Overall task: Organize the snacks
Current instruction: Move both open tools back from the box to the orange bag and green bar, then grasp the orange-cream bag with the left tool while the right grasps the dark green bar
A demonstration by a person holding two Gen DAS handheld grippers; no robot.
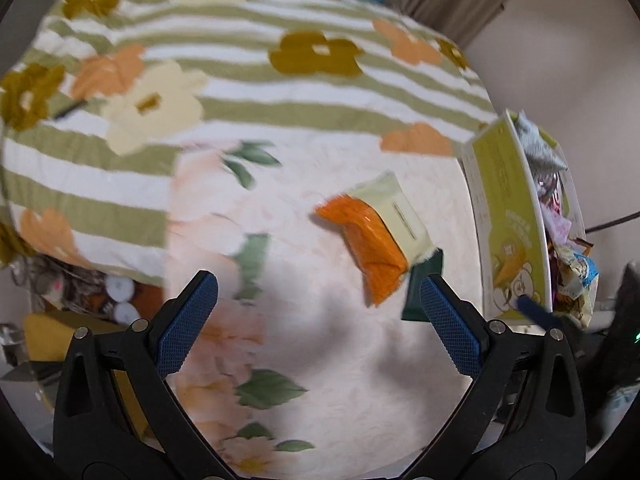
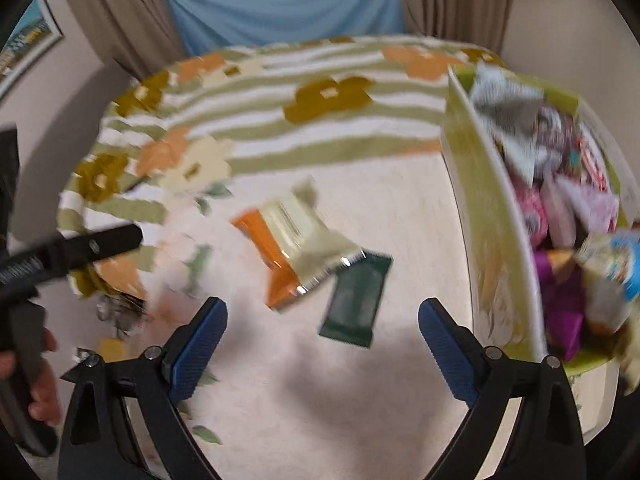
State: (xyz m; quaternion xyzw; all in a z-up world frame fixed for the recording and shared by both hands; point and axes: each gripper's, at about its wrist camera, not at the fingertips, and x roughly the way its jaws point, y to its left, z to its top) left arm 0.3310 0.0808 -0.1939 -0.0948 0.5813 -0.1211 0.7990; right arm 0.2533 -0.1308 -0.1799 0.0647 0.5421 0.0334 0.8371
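Observation:
Three snack packets lie together on the pale floral cloth: an orange packet (image 1: 370, 250) (image 2: 266, 256), a pale yellow packet (image 1: 396, 208) (image 2: 302, 236) overlapping it, and a dark green bar (image 1: 420, 284) (image 2: 356, 300). A green and white box (image 1: 508, 216) (image 2: 492, 240) at the right holds several snacks (image 2: 560, 200). My left gripper (image 1: 318, 312) is open and empty, above the cloth just before the packets. My right gripper (image 2: 322, 338) is open and empty, just before the green bar. The left gripper's body (image 2: 72, 250) shows at the left of the right wrist view.
A green-striped flowered blanket (image 1: 240, 60) (image 2: 280, 120) covers the far half of the table. Clutter with white caps (image 1: 120, 296) lies below the table's left edge. Curtains and a blue cloth (image 2: 288, 0) hang behind. A dark object (image 1: 620, 340) sits at the right.

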